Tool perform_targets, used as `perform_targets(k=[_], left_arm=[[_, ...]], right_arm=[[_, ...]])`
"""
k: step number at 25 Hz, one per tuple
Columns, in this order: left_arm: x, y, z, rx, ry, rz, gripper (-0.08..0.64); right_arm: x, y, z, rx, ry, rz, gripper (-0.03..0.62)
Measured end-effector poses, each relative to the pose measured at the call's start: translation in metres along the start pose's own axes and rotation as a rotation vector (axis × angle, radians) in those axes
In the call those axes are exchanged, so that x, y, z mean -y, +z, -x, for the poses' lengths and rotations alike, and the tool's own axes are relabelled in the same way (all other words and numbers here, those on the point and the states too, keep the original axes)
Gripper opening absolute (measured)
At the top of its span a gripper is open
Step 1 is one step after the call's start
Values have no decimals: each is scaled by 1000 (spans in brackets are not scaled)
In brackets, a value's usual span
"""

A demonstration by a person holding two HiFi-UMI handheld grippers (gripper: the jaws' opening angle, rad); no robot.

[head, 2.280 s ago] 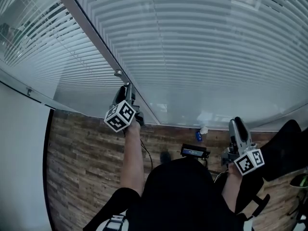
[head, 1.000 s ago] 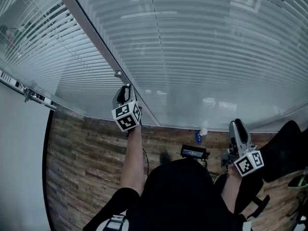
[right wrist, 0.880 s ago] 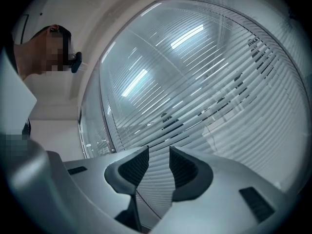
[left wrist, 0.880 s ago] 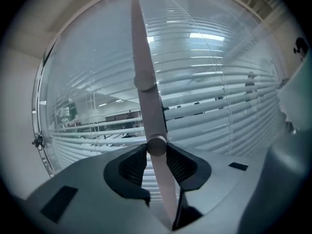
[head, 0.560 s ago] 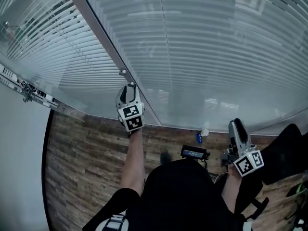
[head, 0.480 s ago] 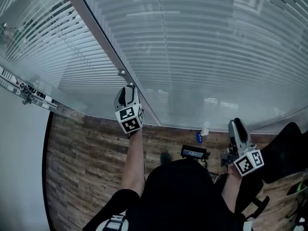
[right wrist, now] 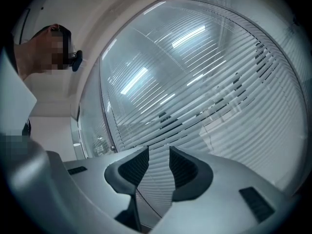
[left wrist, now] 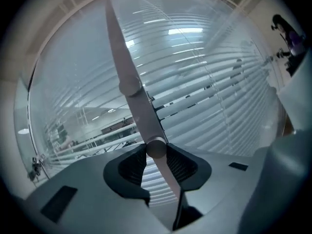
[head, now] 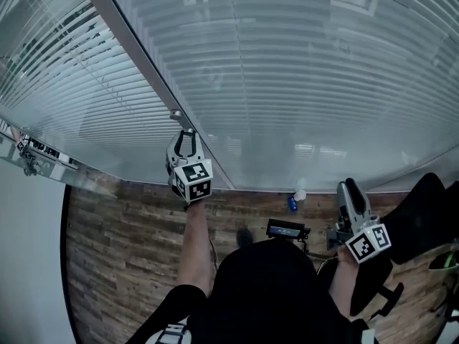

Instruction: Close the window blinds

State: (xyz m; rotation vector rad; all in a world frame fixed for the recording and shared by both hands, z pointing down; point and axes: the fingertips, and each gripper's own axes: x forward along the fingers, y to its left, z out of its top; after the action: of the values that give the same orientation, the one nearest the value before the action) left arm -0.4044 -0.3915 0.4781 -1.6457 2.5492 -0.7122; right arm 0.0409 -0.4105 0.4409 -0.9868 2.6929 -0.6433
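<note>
White slatted blinds (head: 301,63) hang behind glass on both sides of a grey frame post (head: 136,56). My left gripper (head: 185,136) reaches up to that post, just below a small round stud (head: 176,113). In the left gripper view the post (left wrist: 122,57) runs between the jaws. A round grey knob (left wrist: 156,148) sits between the ribbed pads of the left gripper (left wrist: 157,156). The jaws are closing and both pads touch the knob. My right gripper (head: 349,192) hangs low at the right, open, with only blinds beyond its jaws (right wrist: 158,162).
Wood-plank floor (head: 115,235) lies below the window, with a white wall (head: 29,264) at the left. A black chair (head: 423,213) stands at the right. A small blue and white item (head: 292,201) lies by the glass foot. A person (right wrist: 39,52) shows in the right gripper view.
My left gripper has rolled about its own axis at the post, so its marker cube has swung from the left round to face the camera. The right gripper has stayed put.
</note>
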Motion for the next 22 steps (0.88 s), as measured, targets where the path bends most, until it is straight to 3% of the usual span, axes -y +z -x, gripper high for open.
perform_targets(k=[1,3,8,13,18,22], left_arm=[[2,1,0,1,-9,-24,140],[1,2,6,25,-38,20,140],[-4,-12,39,114,-141,325,147],[25,-19,53,177,-319,494,146],[42,-12,91,172,-403,528,146],[31,6,126,212,-397,502,146]], right_arm=[[-2,-2,1,-4,-7,2,123],[-8,-6,6,-14,-22,7,123],[-22,-27,13,-58,-63,1,123],[-34,-34,24,-64,-106,-33,123],[-44,-25,63,-59,-168,-91,123],[-57,-12,67,-47,-123,-90,123]])
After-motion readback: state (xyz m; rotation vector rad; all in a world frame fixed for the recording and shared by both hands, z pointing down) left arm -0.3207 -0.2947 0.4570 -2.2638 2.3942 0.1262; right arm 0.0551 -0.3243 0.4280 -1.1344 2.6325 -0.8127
